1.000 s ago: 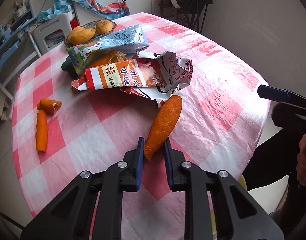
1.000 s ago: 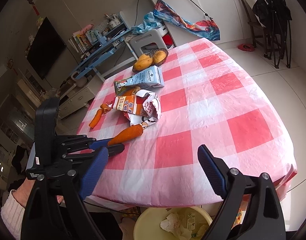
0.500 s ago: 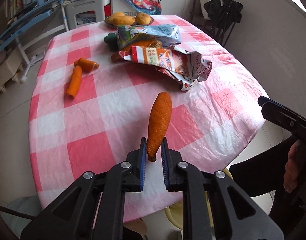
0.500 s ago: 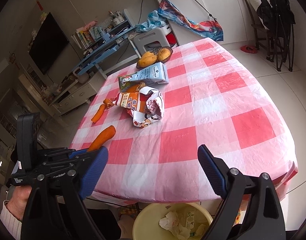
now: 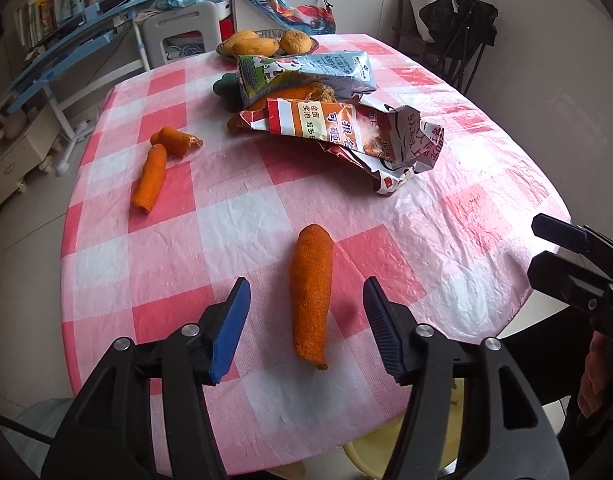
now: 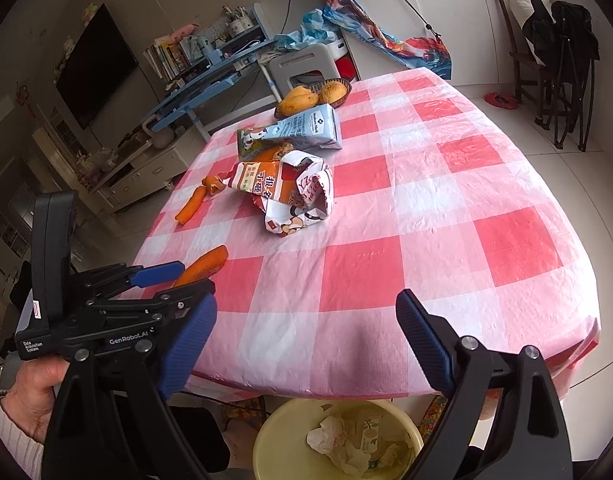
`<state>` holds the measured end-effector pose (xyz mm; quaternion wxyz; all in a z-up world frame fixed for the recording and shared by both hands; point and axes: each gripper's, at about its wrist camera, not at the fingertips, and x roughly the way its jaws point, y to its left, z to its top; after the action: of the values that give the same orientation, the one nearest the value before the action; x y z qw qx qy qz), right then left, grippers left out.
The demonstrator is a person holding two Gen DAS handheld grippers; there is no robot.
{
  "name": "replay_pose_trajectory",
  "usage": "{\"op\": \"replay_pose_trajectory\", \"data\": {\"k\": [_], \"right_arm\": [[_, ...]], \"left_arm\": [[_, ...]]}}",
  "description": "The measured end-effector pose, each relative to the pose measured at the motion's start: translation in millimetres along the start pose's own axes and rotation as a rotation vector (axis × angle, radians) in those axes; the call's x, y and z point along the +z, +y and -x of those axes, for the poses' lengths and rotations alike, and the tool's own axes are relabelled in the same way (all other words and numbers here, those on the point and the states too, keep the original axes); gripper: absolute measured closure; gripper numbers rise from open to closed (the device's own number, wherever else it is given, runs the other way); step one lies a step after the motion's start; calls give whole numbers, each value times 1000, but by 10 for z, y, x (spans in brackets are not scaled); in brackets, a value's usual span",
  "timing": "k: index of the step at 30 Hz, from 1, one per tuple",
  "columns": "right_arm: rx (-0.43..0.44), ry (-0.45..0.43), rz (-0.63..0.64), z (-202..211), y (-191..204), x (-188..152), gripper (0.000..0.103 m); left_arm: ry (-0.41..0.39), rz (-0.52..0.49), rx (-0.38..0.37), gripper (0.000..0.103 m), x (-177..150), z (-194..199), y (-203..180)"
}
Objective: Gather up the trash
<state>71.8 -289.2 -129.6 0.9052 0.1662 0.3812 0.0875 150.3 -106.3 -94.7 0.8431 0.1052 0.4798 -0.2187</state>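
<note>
Orange peel strip, long [image 5: 310, 292]: lies flat on the checked tablecloth [image 5: 234, 216] near the table's front edge, between the blue pads of the left gripper [image 5: 306, 320]. Pads clear of it on both sides; jaws opening, nothing gripped.

Two shorter orange peel pieces [image 5: 150, 178]: farther back toward the table's left side, touching each other at one end, well apart from the long strip.

Torn snack wrapper, red, white and orange [image 5: 346, 132]: mid-table, crumpled open, beyond the long strip. Partly overlies another orange piece [image 5: 282, 94].

Blue-and-white milk carton [image 5: 306, 72]: lies on its side just behind the wrapper, touching the pile. A dark green item [image 5: 224, 86] peeps out at its left end; kind not discernible.

Fruit dish with yellow fruit [image 5: 266, 42]: at the table's far edge.

Right gripper [image 6: 306, 340]: jaws spread wide, empty, held over the table's near edge, above a yellow bin [image 6: 338, 440] on the floor that contains crumpled paper.

Surroundings: white stool [image 6: 302, 66], blue shelf unit [image 6: 210, 76], dark chair with bags [image 6: 554, 40].
</note>
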Motion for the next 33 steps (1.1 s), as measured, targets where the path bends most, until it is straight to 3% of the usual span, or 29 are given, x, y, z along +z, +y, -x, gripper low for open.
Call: {"op": "replay_pose_trajectory", "data": {"k": [1,3,12,17,20,26,33], "right_arm": [[-2,0,3,-11,10,1,16],[-3,3,8,-38,32,6,16],[11,23,64,-147,225,-18,16],[32,24,108,-167,373,-38,16],[50,34,149,-216,508,-65,16],[37,50,227,-354,736,-115,16],[38,54,208,-405,800,-76,16]], "left_arm": [[-7,-4,15,70,6,-5,-4],[1,16,-7,86,37,-1,37],[-160,280,-50,87,68,424,541],[-241,426,24,87,-67,781,859],[-240,489,21,87,-151,804,1016],[-247,465,-17,87,-128,780,984],[-270,461,-48,87,-115,847,955]]}}
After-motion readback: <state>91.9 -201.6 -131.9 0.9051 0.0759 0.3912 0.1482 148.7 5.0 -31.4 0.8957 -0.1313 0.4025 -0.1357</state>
